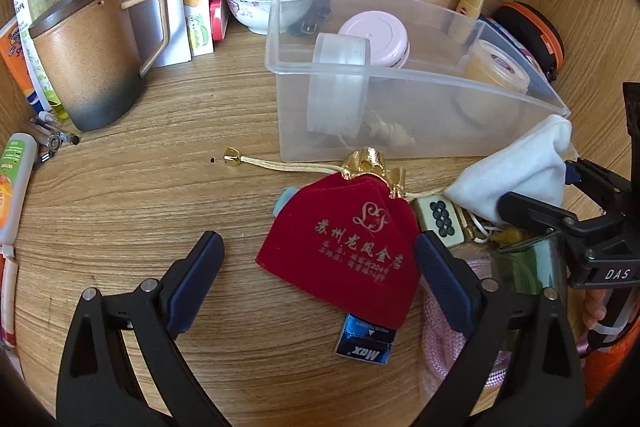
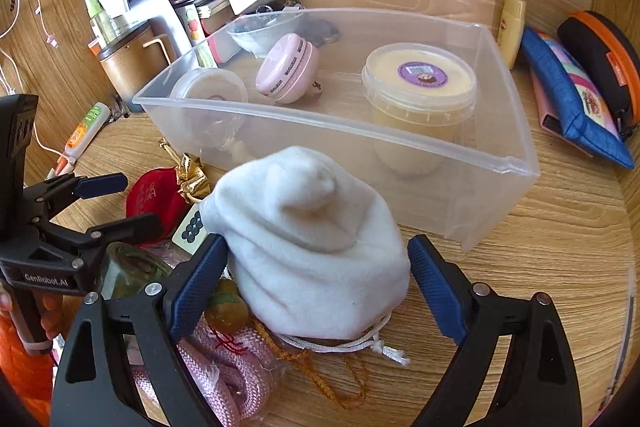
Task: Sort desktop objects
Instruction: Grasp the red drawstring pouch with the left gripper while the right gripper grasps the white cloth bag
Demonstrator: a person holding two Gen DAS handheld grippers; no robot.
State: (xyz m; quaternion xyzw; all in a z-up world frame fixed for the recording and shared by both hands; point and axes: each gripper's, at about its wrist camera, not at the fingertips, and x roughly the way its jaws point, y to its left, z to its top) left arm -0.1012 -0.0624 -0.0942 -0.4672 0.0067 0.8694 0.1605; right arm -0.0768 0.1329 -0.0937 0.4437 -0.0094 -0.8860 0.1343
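A red velvet pouch [image 1: 344,251] with gold trim lies on the wooden desk between the fingers of my left gripper [image 1: 318,247]. That gripper is open: the pouch lies close to its right finger and well clear of its left one. A white cloth drawstring pouch [image 2: 312,235] sits in front of the clear plastic bin [image 2: 360,131]. My right gripper [image 2: 318,247] straddles it with its jaws wide. Its left pad touches the cloth, its right pad stands just off it, and the cloth is not squeezed. The bin holds a tape roll [image 2: 208,87], a pink round case [image 2: 288,67] and a yellow tub [image 2: 420,87].
A mahjong tile [image 1: 438,217], a blue battery pack [image 1: 364,343], pink rope [image 2: 224,367] and a glass jar [image 2: 128,267] crowd the space between the pouches. A brown mug [image 1: 88,59], a bowl of stones [image 1: 256,3] and books stand at the back left. Zip cases [image 2: 580,99] lie to the right of the bin.
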